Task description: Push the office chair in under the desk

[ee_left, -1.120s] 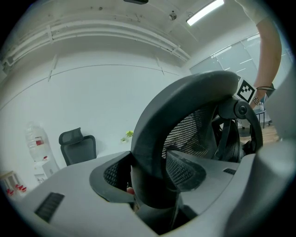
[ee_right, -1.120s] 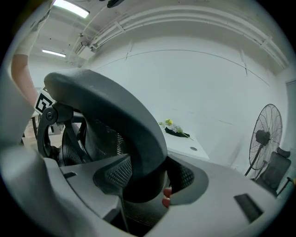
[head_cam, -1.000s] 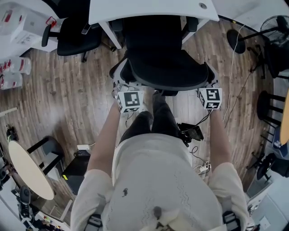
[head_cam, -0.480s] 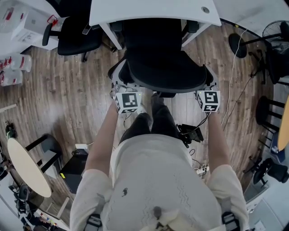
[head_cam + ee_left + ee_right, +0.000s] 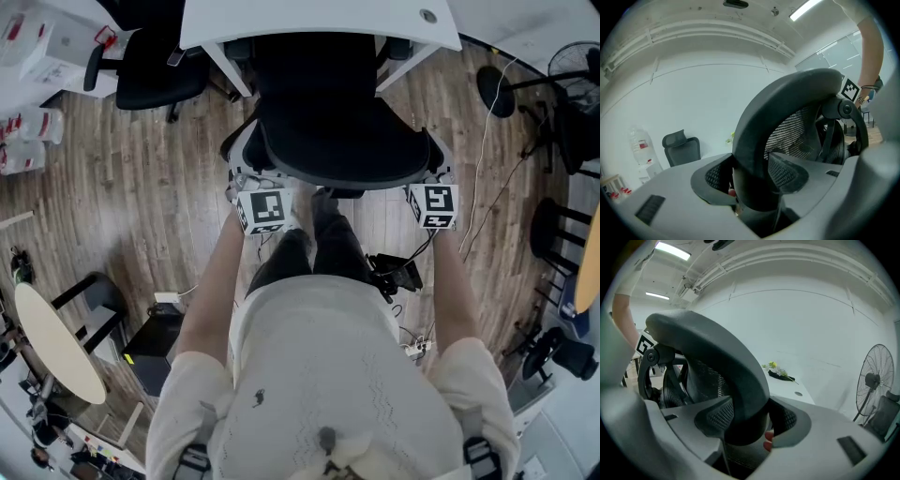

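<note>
Left gripper (image 5: pixel 749 177) and right gripper (image 5: pixel 751 422) clamp the backrest (image 5: pixel 342 171) of the office chair (image 5: pixel 319 94) — half under the desk (image 5: pixel 309 19) at 12 o'clock — where an uneven shove could jam it against the desk leg (image 5: pixel 230 70).

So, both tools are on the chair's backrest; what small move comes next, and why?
Probably a straight push toward the desk: the left tool and right tool each grip the office chair by its backrest, and most of it lies outside the desk's edge.
</note>
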Demonstrator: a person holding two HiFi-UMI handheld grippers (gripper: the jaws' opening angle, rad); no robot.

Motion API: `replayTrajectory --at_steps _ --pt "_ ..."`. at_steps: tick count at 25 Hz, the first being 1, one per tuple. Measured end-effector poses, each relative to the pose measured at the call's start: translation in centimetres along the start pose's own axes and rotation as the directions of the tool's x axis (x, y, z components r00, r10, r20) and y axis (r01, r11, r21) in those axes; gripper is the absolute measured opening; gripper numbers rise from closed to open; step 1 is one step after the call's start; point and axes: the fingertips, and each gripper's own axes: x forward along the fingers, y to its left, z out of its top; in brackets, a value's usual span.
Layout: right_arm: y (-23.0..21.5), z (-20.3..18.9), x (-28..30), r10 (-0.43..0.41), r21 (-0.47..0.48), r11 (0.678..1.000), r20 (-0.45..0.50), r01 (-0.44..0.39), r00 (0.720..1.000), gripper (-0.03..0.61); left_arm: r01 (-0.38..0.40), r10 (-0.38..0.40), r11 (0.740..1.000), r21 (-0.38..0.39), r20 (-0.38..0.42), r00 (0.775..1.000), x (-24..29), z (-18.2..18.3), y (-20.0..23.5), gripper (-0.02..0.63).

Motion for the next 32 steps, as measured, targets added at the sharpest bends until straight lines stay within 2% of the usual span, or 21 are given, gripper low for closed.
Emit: replayTrajectory --at_steps 32 --pt "-3.2 -1.0 2.3 0.023 -0.052 0.998 0.026 -0.022 0.999 0.241 -0.035 0.034 0.999 -0.012 -0.019 0.999 2.8 0.1 -1.8 0.255"
